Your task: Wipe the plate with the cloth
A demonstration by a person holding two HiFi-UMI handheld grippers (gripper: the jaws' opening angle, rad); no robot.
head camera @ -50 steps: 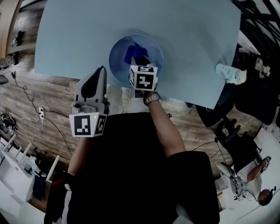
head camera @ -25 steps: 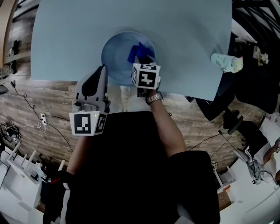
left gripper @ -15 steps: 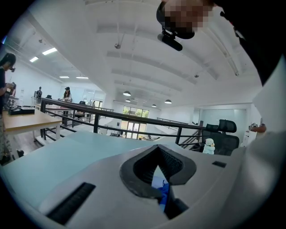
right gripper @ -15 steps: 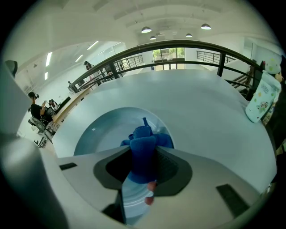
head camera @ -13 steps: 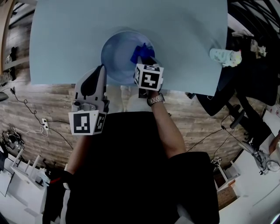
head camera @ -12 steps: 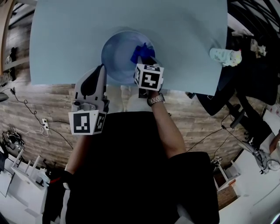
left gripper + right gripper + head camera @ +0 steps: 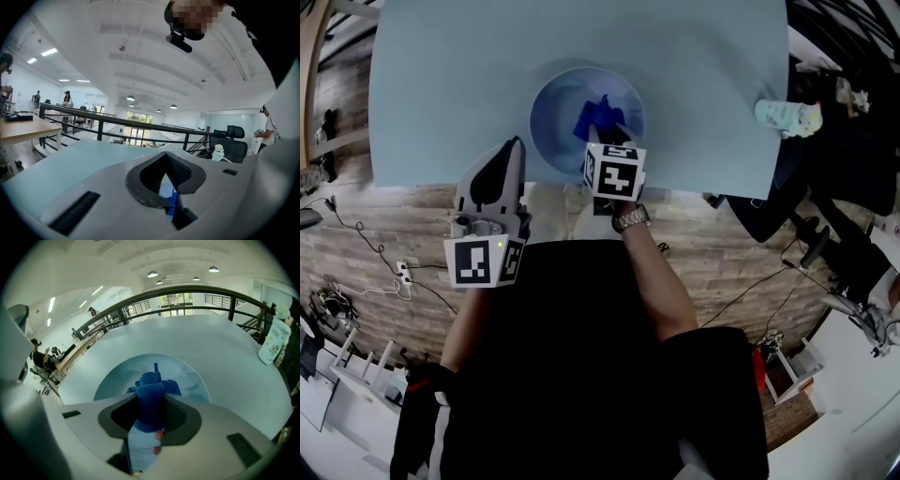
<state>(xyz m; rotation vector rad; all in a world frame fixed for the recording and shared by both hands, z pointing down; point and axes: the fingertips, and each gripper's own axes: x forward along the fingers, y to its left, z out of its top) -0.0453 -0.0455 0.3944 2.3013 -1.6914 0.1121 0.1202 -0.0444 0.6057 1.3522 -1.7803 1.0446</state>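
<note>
Since half a second ago, the cloth has slid from the plate's right rim toward its middle, and the left gripper has stayed where it was.

A pale blue desk [image 7: 441, 84] fills the upper part of the head view, with wood-plank floor [image 7: 356, 253] below its near edge. The round blue plate [image 7: 553, 94] lies flat on the desk close to that near edge; the right gripper view shows its rim curving round ahead of the fingers [image 7: 105, 380].

The right gripper [image 7: 600, 136] reaches over the plate's near rim, its marker cube just above a wrist wearing a watch [image 7: 628, 217]. Its fingers pinch the dark blue cloth [image 7: 598, 117] between them. In the right gripper view the cloth [image 7: 151, 401] stands bunched up in the grip [image 7: 151, 414], its free end spread on the plate's inner surface, near the middle.

The left gripper [image 7: 515, 145] hangs over the desk's near edge, just beside the plate's left rim. Its fingers are pressed together at the tips with nothing between them [image 7: 165, 161]. Only a sliver of blue plate and cloth shows through the narrow gap behind the tips.

A pale bottle [image 7: 787, 115] lies at the desk's far right edge, well apart from the plate. It is also seen at the right of the right gripper view [image 7: 274, 341].
</note>
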